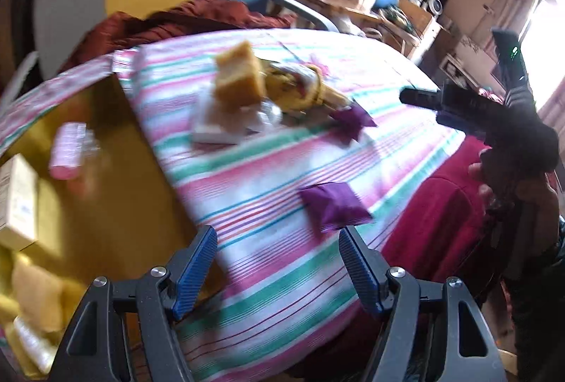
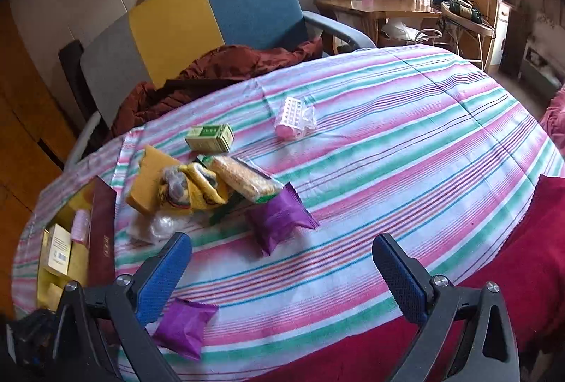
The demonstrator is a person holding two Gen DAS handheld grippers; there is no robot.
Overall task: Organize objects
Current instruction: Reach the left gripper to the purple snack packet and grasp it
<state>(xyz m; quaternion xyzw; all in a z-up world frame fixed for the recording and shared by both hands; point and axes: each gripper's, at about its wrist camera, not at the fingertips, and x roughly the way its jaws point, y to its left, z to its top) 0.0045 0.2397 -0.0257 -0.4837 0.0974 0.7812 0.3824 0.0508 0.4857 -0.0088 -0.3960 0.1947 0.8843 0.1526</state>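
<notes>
**Both grippers wide and empty over a striped cloth strewn with small packets**

At the far left sits an open box (image 2: 102,233) with a dark red wall and a yellow lining. Inside it lie a cream carton (image 2: 60,249) and a pink roll (image 2: 80,225); the left wrist view shows them too, though badly blurred.

Just right of the box, on the striped cloth (image 2: 388,142) that covers the surface, there is a loose heap: a yellow block (image 2: 146,180), a yellow patterned bag (image 2: 197,186), a clear wrapper (image 2: 155,223) at the near edge, and a long pack of biscuits (image 2: 247,182) leaning across it. A green carton (image 2: 210,136) stands just behind the heap. A purple packet (image 2: 279,219) lies touching the biscuit pack's near end. A second purple packet (image 2: 185,325) lies closer, by the cloth's near edge.

The left gripper (image 1: 277,267) hangs above the cloth with its blue-padded fingers spread wide, nothing between them; a purple packet lies just ahead of its right finger.

Further right, alone on the cloth and well apart from the heap, rests a pink roll in clear plastic (image 2: 295,119).

The right gripper (image 2: 282,279) is likewise spread wide and holds nothing, its left finger beside the nearer purple packet. In the left wrist view it shows as a dark shape (image 1: 494,113) at the right, gripped by a hand (image 1: 508,184).

A red cloth (image 2: 512,269) lies at the near right.
</notes>
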